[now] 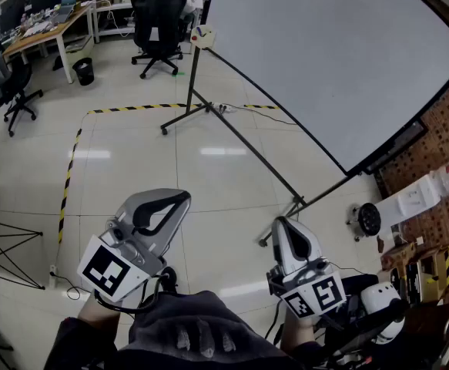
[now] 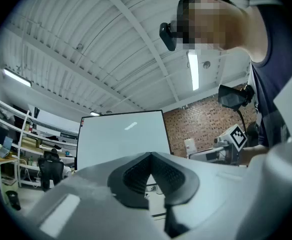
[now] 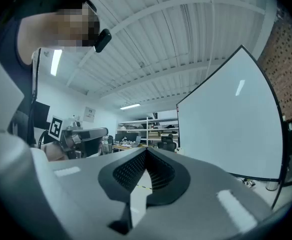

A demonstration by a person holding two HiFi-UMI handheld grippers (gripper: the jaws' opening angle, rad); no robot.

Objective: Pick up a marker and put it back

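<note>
A pale, glossy tiled floor (image 1: pixel 132 168) carries a yellow-and-black tape line (image 1: pixel 132 109) bending round a corner at far left. On it stand a whiteboard stand's black legs (image 1: pixel 185 118), a white power strip (image 1: pixel 224 108) just beside them, and farther off an office chair (image 1: pixel 159 21) and a bin (image 1: pixel 84 70).

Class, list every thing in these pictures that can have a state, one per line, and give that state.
Left claw: shut, nothing in it.
Right claw: shut, nothing in it.
Whiteboard: standing on its frame, blank.
Office chair: upright on its wheels.
Bin: upright.
</note>
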